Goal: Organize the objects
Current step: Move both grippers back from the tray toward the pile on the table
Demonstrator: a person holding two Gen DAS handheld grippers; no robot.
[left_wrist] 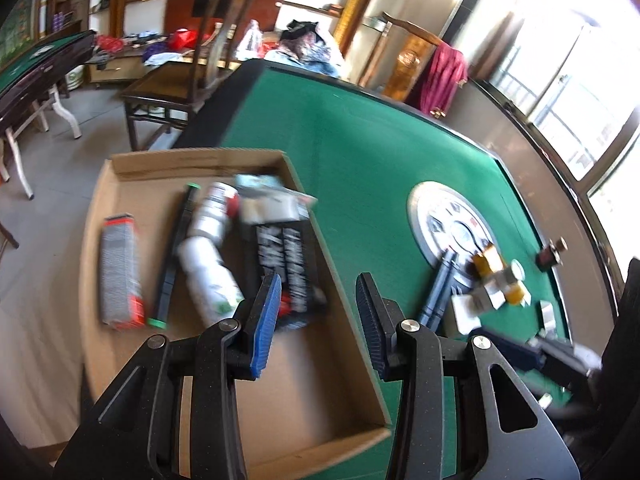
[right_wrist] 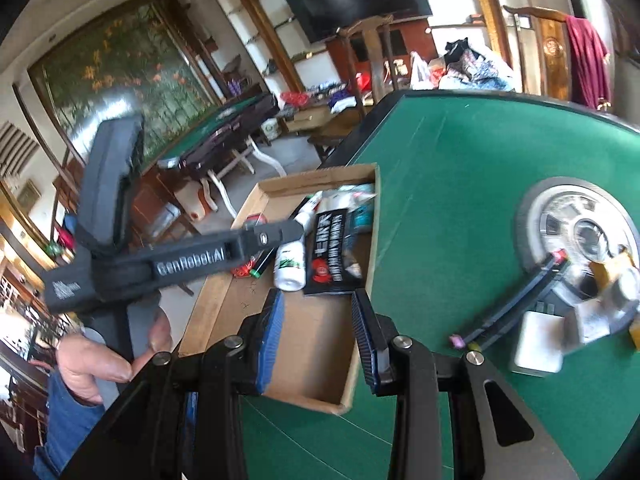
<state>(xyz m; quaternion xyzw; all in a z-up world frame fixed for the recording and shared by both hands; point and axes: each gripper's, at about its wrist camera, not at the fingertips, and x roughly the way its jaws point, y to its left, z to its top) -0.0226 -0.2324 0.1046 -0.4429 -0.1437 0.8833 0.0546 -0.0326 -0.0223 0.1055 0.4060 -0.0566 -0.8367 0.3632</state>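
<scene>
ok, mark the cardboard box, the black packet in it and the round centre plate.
cardboard box (left_wrist: pixel 352 316), left wrist view, right wall.
black packet (right_wrist: pixel 334 254), right wrist view, printed face.
round centre plate (left_wrist: pixel 424 216), left wrist view, silver rim.

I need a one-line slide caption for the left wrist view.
Empty left claw above a cardboard box of sorted items on the green table.

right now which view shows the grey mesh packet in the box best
The left wrist view: the grey mesh packet lies in full view, apart from the other items, at the left of the cardboard box. In the right wrist view the other gripper's body covers that spot; only a red scrap shows.
</scene>
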